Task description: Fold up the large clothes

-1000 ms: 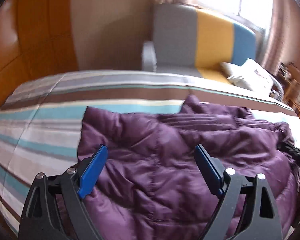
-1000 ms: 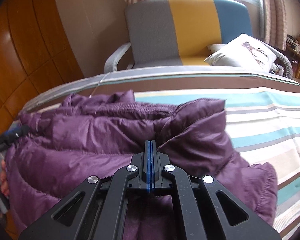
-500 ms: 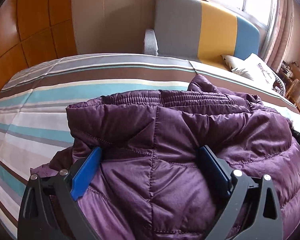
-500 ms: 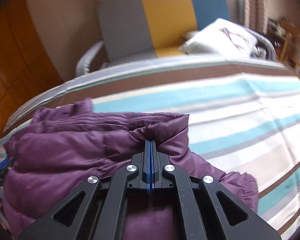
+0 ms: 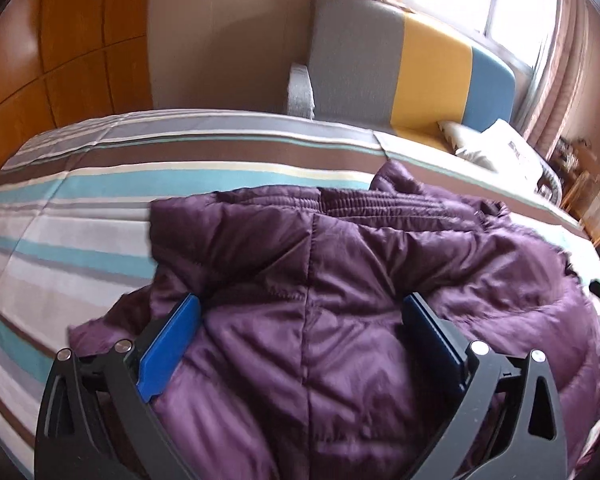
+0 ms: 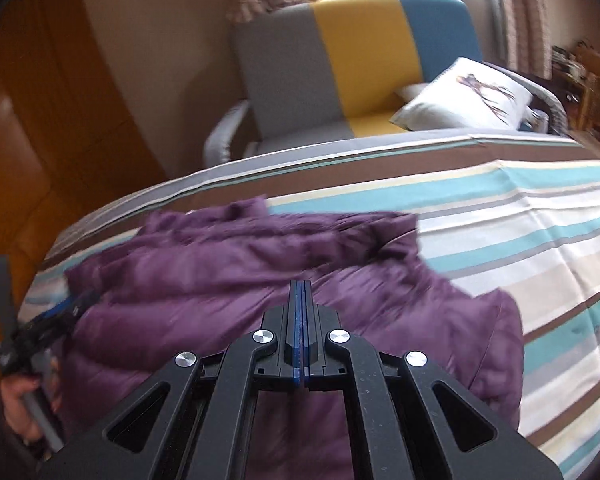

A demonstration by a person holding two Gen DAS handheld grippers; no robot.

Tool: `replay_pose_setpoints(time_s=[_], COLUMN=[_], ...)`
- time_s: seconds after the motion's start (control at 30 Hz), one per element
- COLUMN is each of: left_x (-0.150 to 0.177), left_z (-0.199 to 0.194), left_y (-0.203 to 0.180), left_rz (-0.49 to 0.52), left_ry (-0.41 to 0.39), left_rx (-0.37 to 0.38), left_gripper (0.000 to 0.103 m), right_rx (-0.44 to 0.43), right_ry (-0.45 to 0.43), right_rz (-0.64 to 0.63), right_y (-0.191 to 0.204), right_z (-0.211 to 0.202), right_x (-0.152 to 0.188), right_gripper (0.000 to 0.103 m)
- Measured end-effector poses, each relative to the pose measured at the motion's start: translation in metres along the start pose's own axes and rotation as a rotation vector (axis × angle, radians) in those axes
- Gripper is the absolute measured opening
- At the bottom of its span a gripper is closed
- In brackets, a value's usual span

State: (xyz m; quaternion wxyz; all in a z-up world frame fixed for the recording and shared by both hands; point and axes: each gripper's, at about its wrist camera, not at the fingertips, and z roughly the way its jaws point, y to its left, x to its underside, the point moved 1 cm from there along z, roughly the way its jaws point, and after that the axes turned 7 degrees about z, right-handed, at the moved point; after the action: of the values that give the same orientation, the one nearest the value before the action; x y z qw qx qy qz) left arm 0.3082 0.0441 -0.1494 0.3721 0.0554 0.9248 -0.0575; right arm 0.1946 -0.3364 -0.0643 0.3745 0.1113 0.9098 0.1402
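A purple quilted puffer jacket [image 5: 320,300] lies folded over on the striped bed [image 5: 80,216]; it also shows in the right wrist view [image 6: 220,280]. My left gripper [image 5: 300,332] is open, its blue pads on either side of a bulge of the jacket. My right gripper [image 6: 302,304] has its pads pressed together above the jacket; no fabric shows between them. The left gripper and the hand holding it appear at the left edge of the right wrist view [image 6: 56,316].
A grey, yellow and blue armchair [image 6: 340,64] stands beyond the bed's far edge, with a white pillow [image 6: 464,100] on it. Orange wood panelling [image 5: 60,60] lines the left wall. Wooden furniture [image 5: 588,200] stands at the far right.
The jacket's near part has been folded over toward the far side. My right gripper, which pinched the fabric, now sits shut above it without visible cloth. My left gripper stays open around the jacket.
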Motion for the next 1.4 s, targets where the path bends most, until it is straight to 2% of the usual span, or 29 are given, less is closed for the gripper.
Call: replay_pose_setpoints(time_s=[0.03, 0.07, 0.13, 0.17, 0.23, 0.4, 0.5, 0.53, 0.67, 0.83, 1.07, 1.23, 1.4], left_x=[0.002, 0.006, 0.015, 0.022, 0.033, 0.074, 0.095, 0.099, 0.11, 0.119, 0.118, 0.113, 0.11], left_z=[-0.007, -0.017, -0.033, -0.043, -0.058, -0.081, -0.085, -0.084, -0.083, -0.08, -0.078, -0.071, -0.067], left_y=[0.002, 0.005, 0.009, 0.011, 0.018, 0.046, 0.06, 0.063, 0.065, 0.056, 0.047, 0.041, 0.045], left_rz=[-0.017, -0.038, -0.057, -0.063, -0.079, -0.208, -0.289, -0.309, -0.327, -0.309, -0.296, -0.294, -0.356], left_ry=[-0.012, -0.026, -0.047, -0.064, -0.092, -0.09, -0.066, -0.059, -0.027, -0.002, -0.012, -0.017, -0.028], left_rx=[0.008, 0.016, 0.022, 0.012, -0.016, -0.055, -0.066, -0.06, -0.006, 0.059, 0.064, 0.062, 0.064], left_gripper=[0.1, 0.1, 0.1, 0.1, 0.1, 0.1, 0.1, 0.1, 0.098, 0.088, 0.088, 0.084, 0.075], right_rx=[-0.012, -0.029, -0.033, -0.057, -0.073, -0.083, -0.085, -0.097, -0.108, -0.11, -0.046, 0.056, 0.04], right_ry=[0.003, 0.004, -0.024, -0.058, -0.077, -0.06, -0.012, 0.0, -0.006, -0.002, 0.064, 0.112, 0.107], right_rz=[-0.019, -0.036, -0.043, -0.048, -0.079, -0.063, -0.054, -0.051, -0.081, -0.108, -0.123, -0.23, -0.194], right_y=[0.008, 0.016, 0.026, 0.033, 0.043, 0.052, 0.054, 0.054, 0.061, 0.07, 0.076, 0.086, 0.083], right_z=[-0.006, -0.014, -0.03, -0.041, -0.055, -0.069, -0.066, -0.064, -0.064, -0.059, -0.025, 0.004, 0.003], right_x=[0.006, 0.013, 0.027, 0.036, 0.05, 0.074, 0.091, 0.095, 0.109, 0.111, 0.115, 0.123, 0.124], right_gripper=[0.003, 0.027, 0.067, 0.061, 0.057, 0.056, 0.035, 0.022, 0.007, 0.007, 0.007, 0.006, 0.006])
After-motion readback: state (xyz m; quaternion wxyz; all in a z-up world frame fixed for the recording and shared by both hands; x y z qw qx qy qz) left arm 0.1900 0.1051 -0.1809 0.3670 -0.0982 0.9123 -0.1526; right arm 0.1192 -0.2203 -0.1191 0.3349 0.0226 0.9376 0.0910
